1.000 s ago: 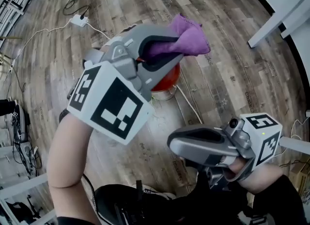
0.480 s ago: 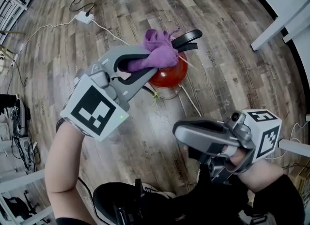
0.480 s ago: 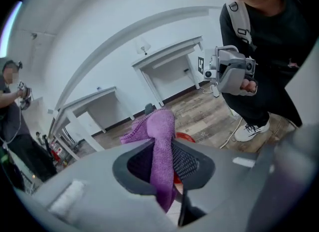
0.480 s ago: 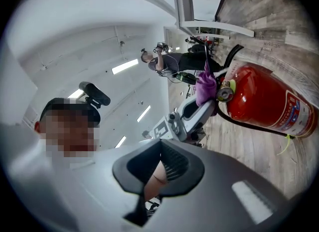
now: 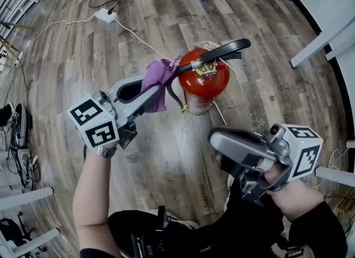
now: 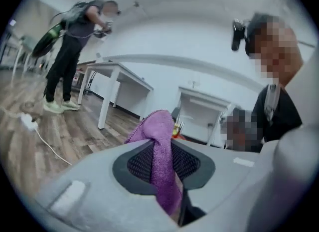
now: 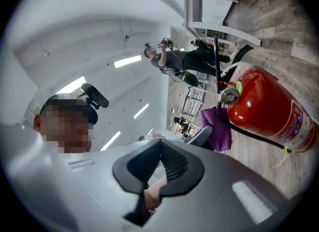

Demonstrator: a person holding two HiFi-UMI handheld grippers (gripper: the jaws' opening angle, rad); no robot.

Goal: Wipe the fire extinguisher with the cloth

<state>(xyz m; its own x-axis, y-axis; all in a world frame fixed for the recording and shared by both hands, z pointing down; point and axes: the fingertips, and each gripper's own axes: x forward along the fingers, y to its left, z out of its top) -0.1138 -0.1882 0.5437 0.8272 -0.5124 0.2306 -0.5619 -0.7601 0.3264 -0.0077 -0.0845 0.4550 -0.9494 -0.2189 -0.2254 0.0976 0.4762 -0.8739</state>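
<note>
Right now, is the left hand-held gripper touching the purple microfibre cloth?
Touching. The left gripper view shows the purple microfibre cloth pinched between the jaws of the left hand-held gripper.

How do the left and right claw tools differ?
The left gripper is clamped on a purple cloth; the right gripper is shut on nothing. The left gripper reaches out beside the red fire extinguisher; the right gripper hangs back, away from it. Both are grey, each with a black-and-white marker cube.

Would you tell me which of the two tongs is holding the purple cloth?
The left tongs: their jaws are shut on the cloth, next to the extinguisher. The right tongs are shut and hold no cloth.
</note>
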